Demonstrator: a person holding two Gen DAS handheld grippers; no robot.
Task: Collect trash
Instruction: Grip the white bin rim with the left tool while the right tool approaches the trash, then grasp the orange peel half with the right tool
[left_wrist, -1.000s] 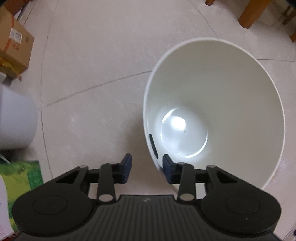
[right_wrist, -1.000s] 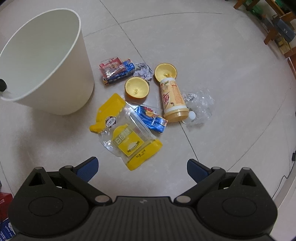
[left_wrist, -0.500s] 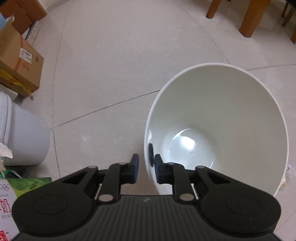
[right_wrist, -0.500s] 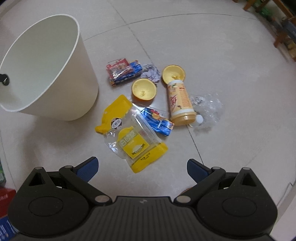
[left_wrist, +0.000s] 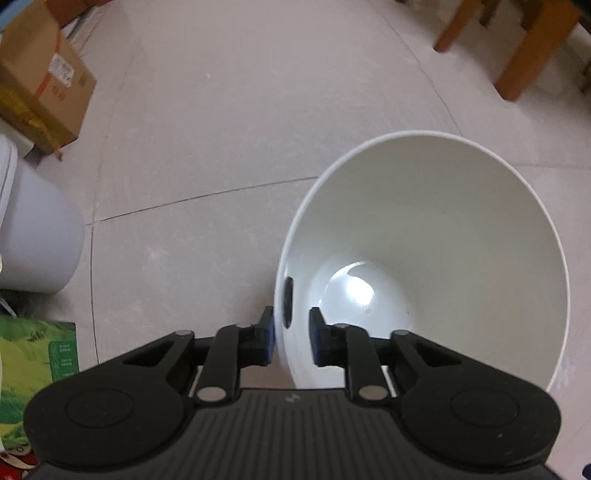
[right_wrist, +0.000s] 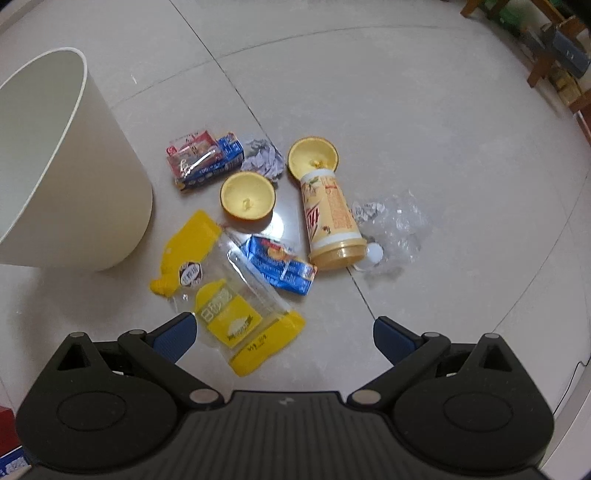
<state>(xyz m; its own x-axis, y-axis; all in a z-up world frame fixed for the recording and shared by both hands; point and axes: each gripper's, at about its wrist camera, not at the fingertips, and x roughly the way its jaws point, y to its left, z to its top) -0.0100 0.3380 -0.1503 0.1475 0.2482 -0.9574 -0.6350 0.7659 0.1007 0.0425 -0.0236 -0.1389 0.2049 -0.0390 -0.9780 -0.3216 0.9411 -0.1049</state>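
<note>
A white bin (left_wrist: 461, 240) stands on the tiled floor, with nothing inside it. My left gripper (left_wrist: 291, 339) is shut on its near rim, one finger outside the wall and one inside. In the right wrist view the bin (right_wrist: 92, 192) is at the left, leaning. Trash lies beside it: a yellow and clear pouch (right_wrist: 229, 310), a blue wrapper (right_wrist: 280, 264), two orange peel halves (right_wrist: 247, 195), a beige bottle (right_wrist: 330, 218) on its side, crumpled paper (right_wrist: 264, 158), a red and blue packet (right_wrist: 203, 158) and clear plastic (right_wrist: 399, 225). My right gripper (right_wrist: 284, 328) hangs open over the pouch.
A cardboard box (left_wrist: 40, 96), a white container (left_wrist: 33, 236) and a green carton (left_wrist: 33, 369) sit left of the bin. Wooden furniture legs (left_wrist: 528, 51) stand at the far right. More wooden furniture (right_wrist: 546, 55) is beyond the trash.
My left gripper has closed from open onto the bin rim. The bin has shifted left and away from the trash. The right gripper has come lower and nearer to the pouch, still open.
</note>
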